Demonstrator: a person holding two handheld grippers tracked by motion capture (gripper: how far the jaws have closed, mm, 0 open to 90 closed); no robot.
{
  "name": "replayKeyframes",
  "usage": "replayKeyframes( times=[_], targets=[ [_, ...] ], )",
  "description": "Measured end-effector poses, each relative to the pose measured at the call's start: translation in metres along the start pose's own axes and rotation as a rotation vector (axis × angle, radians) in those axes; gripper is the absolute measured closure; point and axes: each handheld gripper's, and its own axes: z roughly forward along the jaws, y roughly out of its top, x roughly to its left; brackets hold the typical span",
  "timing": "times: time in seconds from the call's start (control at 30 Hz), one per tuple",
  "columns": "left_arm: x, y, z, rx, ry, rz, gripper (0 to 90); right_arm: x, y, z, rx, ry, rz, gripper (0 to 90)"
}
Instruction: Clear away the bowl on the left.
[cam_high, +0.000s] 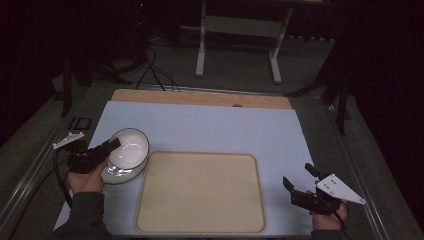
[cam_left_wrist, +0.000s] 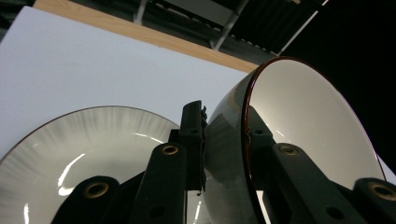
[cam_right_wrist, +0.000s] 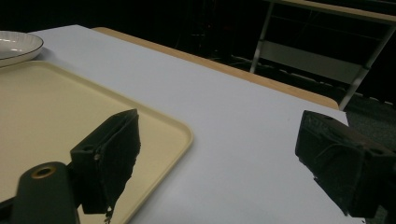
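1. Left gripper (cam_high: 116, 143) jaws are pinching the rim of a white bowl (cam_high: 131, 148): in the left gripper view one pad is sitting on the outer wall and the other inside the brown-edged lip, so we are holding the bowl by a thin edge only.
2. We are carrying the bowl tilted above a second dish, a shallow plate (cam_left_wrist: 88, 144) lying underneath it, at the left of the pale blue table cover (cam_high: 210, 125) and just beside the cream tray (cam_high: 200, 192).
3. We are judging that the glazed wall could slide out of so narrow a bite; the bowl's weight is hanging to one side of the pads, and any jerk could twist it loose.
4. If it slips, we are risking a knock against the plate below, and both look breakable.
5. We are also watching the near corner of the tray: swinging the bowl across too low could catch the raised lip and lever it from the grip.
6. Our right gripper (cam_high: 299, 181) is hovering with its jaws spread wide and holding nothing, well apart at the right of the tray, so it is giving no support should the bowl tip.
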Motion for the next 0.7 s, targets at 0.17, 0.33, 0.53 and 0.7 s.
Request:
replayKeyframes(
  times=[0.17,0.33,0.53,0.7],
  targets=[
    [-0.008,0.002,-0.001,0.001,-0.021,0.017,76.2,0.000,0.000,0.000,0.001,0.000,0.000,13.6],
    [-0.013,0.002,0.000,0.000,-0.035,0.026,76.1,0.000,0.000,0.000,0.000,0.000,-0.001,13.7],
    [-0.021,0.002,0.000,0.003,-0.060,0.038,76.0,0.000,0.000,-0.001,-0.001,-0.001,0.000,13.7],
    [-0.027,0.002,0.002,0.009,-0.079,0.045,75.8,0.000,0.000,-0.001,-0.003,-0.002,-0.001,13.7]
  ],
)
